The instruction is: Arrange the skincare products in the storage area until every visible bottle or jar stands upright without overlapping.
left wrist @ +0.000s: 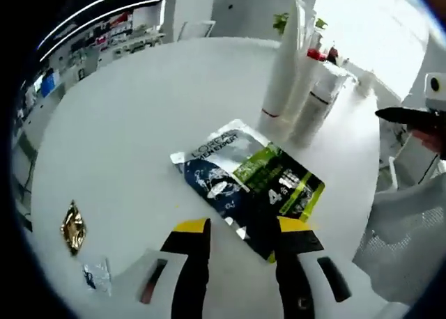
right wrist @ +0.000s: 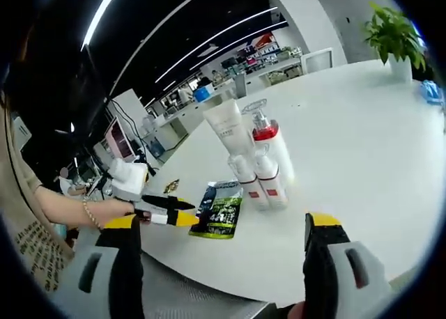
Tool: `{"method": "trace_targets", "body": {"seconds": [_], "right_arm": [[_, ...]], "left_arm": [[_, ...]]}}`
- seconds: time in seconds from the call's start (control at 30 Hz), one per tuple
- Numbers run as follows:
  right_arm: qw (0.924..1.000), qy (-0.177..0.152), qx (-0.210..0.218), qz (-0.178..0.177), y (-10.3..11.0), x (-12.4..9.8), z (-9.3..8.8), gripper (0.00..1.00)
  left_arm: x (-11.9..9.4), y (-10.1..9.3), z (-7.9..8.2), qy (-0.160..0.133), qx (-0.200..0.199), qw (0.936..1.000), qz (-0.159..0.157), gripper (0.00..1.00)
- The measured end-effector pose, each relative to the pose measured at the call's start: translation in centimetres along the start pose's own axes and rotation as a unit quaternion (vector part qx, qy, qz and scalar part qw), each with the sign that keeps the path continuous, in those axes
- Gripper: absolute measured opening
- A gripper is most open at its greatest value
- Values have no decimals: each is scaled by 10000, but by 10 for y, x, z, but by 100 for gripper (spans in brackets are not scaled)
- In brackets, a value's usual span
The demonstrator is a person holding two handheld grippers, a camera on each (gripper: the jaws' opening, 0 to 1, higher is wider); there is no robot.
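A flat L'Oreal sachet pack (left wrist: 247, 183), dark blue and green, lies on the round white table (left wrist: 139, 124). My left gripper (left wrist: 244, 227) is open, its yellow-tipped jaws standing either side of the pack's near corner. Behind the pack stand tall white tubes and bottles (left wrist: 296, 82), upright and close together. In the right gripper view the same cluster shows as a white tube (right wrist: 226, 127), a red-collared pump bottle (right wrist: 270, 148) and two small bottles (right wrist: 259, 183), with the pack (right wrist: 219, 211) in front. My right gripper (right wrist: 221, 221) is open wide, off the table's edge. A hand holds the left gripper (right wrist: 182, 212) at the pack.
A gold foil piece (left wrist: 73, 227) and a small silvery wrapper (left wrist: 97, 276) lie near the table's edge. The right gripper (left wrist: 408, 115) juts in at the right. A potted plant (right wrist: 394, 33) and a blue item (right wrist: 432, 89) stand at the far side. A person's arm (right wrist: 63, 211) is at the left.
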State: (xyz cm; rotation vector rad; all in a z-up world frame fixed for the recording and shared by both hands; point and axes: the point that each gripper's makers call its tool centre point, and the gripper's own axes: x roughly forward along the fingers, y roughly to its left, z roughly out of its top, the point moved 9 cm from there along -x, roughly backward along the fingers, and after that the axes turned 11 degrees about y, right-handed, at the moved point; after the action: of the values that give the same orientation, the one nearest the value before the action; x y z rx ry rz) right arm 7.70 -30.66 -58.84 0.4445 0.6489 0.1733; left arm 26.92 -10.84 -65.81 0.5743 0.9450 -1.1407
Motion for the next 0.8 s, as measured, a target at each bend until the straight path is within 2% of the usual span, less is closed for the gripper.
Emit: {"method": "trace_targets", "body": {"seconds": [0.13,0.23,0.33,0.4,0.53,0.8], "right_arm": [[10000,1,16,-21,-2,-1,-1,98],[10000,-3,46,-29,-4,-1,-1,98],[10000,8,56,-52,-5,-2,-2,98],[10000,1,71,-63,-6,-2,-2,98],[9999,7,104,-86,-8,-2,-4,98],[9999,38,131,-83,-9,1,-5,98]], "left_arm": [[9,0,17,32,746,9971,-117,46],[17,-1,23,64,913,9956,-182,52],[24,1,24,236,1194,9924,-209,58],[28,2,24,344,1247,9912,-295,62],[29,6,26,372,1320,9899,-353,65],[31,10,30,447,1654,9836,-567,66]]}}
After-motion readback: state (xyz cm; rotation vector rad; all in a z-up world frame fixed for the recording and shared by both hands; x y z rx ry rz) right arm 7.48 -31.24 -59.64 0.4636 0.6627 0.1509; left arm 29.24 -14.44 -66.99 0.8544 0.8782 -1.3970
